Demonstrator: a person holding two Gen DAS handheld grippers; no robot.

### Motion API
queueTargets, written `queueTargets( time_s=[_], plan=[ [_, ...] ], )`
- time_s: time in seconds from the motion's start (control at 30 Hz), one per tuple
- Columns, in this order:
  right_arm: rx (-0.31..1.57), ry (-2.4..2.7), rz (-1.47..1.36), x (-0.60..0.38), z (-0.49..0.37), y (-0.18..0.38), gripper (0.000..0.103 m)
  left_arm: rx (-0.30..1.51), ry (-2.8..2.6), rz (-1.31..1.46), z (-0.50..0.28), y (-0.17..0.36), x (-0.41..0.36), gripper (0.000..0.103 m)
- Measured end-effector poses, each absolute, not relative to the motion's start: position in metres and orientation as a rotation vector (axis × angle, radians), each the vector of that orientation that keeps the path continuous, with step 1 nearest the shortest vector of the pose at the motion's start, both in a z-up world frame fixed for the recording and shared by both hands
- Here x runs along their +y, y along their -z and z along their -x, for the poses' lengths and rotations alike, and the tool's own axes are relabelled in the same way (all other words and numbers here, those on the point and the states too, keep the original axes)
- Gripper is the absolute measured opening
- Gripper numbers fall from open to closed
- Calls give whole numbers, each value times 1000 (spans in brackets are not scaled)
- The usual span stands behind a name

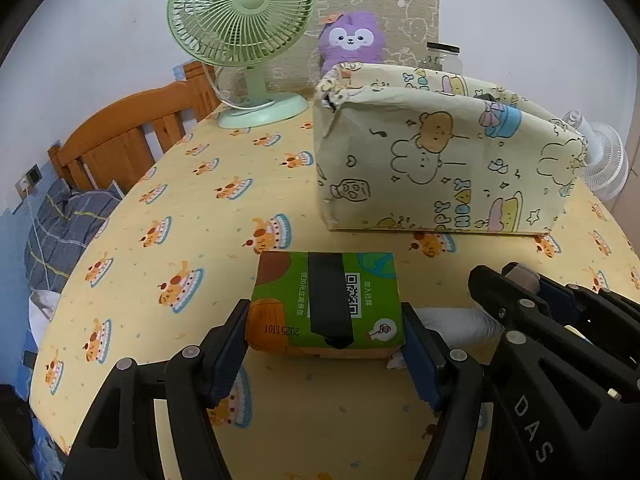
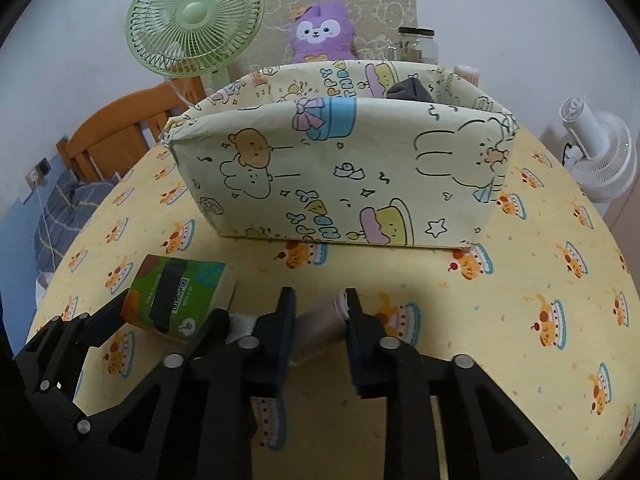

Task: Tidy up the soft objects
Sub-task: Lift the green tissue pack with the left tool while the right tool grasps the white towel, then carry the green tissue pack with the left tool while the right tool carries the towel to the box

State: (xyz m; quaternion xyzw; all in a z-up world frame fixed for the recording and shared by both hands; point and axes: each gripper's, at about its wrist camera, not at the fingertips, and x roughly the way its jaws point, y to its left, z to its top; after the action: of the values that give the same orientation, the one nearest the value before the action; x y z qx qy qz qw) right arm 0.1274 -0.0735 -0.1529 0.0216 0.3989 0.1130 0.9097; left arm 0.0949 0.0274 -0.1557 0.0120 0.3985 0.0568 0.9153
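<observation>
Far left: green fan (image 1: 244,40) at the back of the table (image 1: 168,184), out of the way

L gripper (image 1: 324,344): jaws either side of the green tissue pack (image 1: 326,304), pads touching or v. near both short ends. Pack sits flat on the cloth and isn't visibly dented, so can't tell if it's actually squeezed or just bracketed. Looks like the grab step for this one

Centre back: the cartoon-print fabric box (image 2: 340,176) stands upright, open top, something dark already inside near its right end. Purple plush (image 2: 320,32) behind it, against the wall

R gripper (image 2: 320,312), just beside the L one: jaws drawn close on a pale rolled soft item (image 2: 320,324) – sock or cloth, too hidden to say. Seems clamped on it, roll low by the table

Far right: white fan (image 2: 600,156) off the table edge

Judgement: both items at the pick stage, nothing lifted yet. Next calls for a firm pinch on the pack, then lift both clear above the box's front wall before going fwd and dropping in – wall is soft, likely to fold if clipped
</observation>
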Motion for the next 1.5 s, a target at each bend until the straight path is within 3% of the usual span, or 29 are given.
queueTargets(
  time_s=[0.2,1.5],
  plan=[
    [809,-209,-55,-84,-123,149,13,814,-96,-31,-92,151,18,72],
    [620,-141,-72,-133,-83,59,10,665,-9,-56,-69,64,-28,72]
  ],
)
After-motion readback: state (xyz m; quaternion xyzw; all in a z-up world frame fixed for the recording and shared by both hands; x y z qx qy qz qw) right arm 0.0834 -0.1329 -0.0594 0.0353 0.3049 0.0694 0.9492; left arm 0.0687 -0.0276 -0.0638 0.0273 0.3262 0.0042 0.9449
